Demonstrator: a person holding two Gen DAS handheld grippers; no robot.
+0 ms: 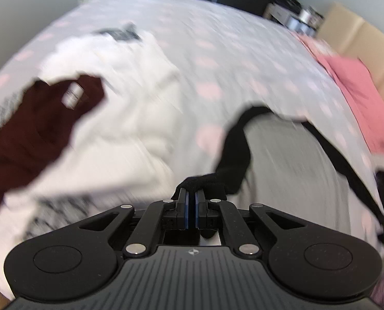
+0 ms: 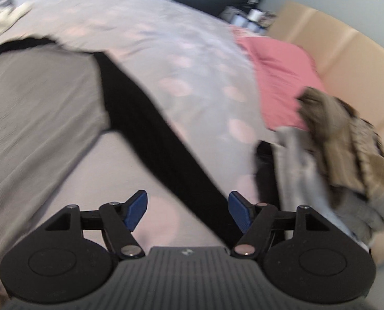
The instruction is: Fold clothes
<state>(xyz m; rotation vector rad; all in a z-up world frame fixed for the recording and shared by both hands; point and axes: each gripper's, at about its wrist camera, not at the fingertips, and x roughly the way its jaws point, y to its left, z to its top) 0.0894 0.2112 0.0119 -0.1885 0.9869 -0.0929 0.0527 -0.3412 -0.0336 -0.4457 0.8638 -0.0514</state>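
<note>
1. The left gripper [image 1: 191, 193] pinched the black trim of the grey garment [image 1: 282, 160], limp and light, lying near the bed's [image 1: 217, 51] near edge.
2. The right gripper [image 2: 188, 206] hung agape over the black strap [image 2: 150, 129], a fair hold.

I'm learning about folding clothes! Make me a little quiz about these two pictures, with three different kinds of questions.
1. True or false: the left gripper is shut on the black trim of the grey garment with black edging.
2. Which gripper is open? A) left B) right C) both
3. Fill in: the dark maroon garment lies partly on a ____ garment.

Key:
1. True. Its blue pads are pressed together on the black fabric.
2. B. Its blue pads stand wide apart above the black strip.
3. White. Both lie on the pale bedspread with pink spots.
</note>
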